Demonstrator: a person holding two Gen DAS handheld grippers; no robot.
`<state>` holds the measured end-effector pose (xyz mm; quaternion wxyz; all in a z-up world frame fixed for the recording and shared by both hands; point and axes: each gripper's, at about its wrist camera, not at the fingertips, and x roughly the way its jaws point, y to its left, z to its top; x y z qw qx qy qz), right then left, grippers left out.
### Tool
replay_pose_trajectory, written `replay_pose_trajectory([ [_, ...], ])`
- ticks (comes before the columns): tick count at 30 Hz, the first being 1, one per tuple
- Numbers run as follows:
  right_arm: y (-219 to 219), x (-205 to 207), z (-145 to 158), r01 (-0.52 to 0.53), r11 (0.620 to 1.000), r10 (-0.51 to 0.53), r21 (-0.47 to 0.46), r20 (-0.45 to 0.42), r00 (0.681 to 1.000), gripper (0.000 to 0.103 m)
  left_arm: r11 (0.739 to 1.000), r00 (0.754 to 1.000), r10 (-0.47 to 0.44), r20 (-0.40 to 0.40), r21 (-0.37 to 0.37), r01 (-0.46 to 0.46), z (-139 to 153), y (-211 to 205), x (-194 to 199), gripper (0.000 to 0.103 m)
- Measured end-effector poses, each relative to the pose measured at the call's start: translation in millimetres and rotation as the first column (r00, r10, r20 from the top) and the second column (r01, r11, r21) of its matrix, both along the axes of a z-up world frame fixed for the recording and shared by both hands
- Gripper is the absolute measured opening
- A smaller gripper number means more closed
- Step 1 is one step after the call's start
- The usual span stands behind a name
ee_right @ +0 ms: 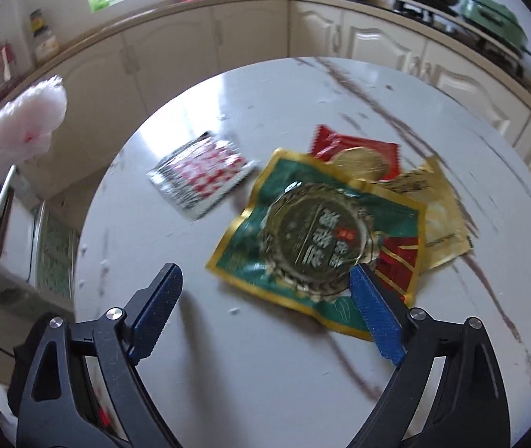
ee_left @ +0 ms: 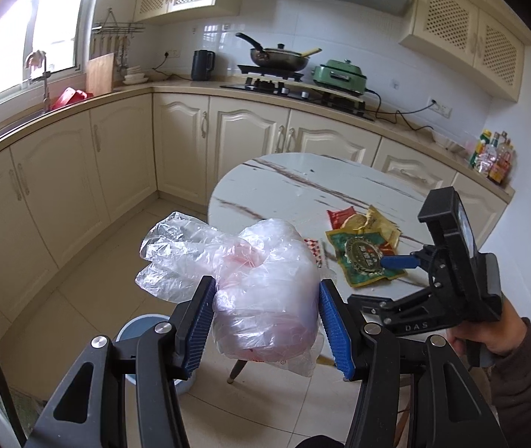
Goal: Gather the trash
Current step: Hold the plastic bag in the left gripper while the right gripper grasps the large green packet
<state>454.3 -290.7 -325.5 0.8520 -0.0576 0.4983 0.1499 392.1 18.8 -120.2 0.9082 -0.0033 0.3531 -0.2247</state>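
Left tongs (ee_left: 265, 321) clamped on crumpled clear plastic bag (ee_left: 261, 298), held off the edge of the round white marbled bench (ee_right: 265, 373). Right tongs (ee_right: 261, 310) spread wide, empty, over green-and-gold foil wrapper (ee_right: 314, 246) lying on bench among other wrappers.

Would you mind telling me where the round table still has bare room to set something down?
The round white marble-patterned table is bare along its near edge below the green and gold snack wrapper, and across the far side toward the cream cabinets. The middle is crowded: green wrapper, red wrapper, yellow wrapper, red-and-white checked packet.
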Motion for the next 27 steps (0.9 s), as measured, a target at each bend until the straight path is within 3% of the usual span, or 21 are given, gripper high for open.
replay_pose_trajectory([
  [3,15.4,-7.8,2.6,-0.034,0.999,0.035,0.023,-0.026,0.999,0.091,1.000,1.000,0.017,-0.004,-0.006,-0.017,-0.1,14.5,-15.1,0.051],
  [4,16.2,-8.8,5.1,-0.033,0.998,0.034,0.049,-0.023,0.999,0.083,1.000,1.000,0.023,-0.003,-0.006,-0.023,0.1,18.4,-20.2,0.051],
  [6,8.7,-7.1,14.6,0.023,0.994,-0.025,0.108,0.019,0.999,0.077,1.000,1.000,0.030,-0.005,-0.010,-0.030,1.0,24.2,-28.5,0.051],
  [9,-0.8,5.6,17.3,0.086,0.990,-0.091,0.110,0.043,0.995,0.078,0.999,0.999,0.032,-0.005,-0.015,-0.032,2.2,33.5,-41.6,0.051],
  [16,2.0,32.7,1.0,0.124,0.991,-0.126,0.049,0.048,0.991,0.079,0.999,0.999,0.043,-0.005,-0.015,-0.043,7.4,42.7,-58.2,0.051],
  [27,32.2,-4.2,2.3,0.031,0.999,-0.029,-0.023,0.052,0.998,0.079,0.999,0.999,0.006,-0.048,-0.048,-0.009,2.9,36.2,-46.8,0.051],
])
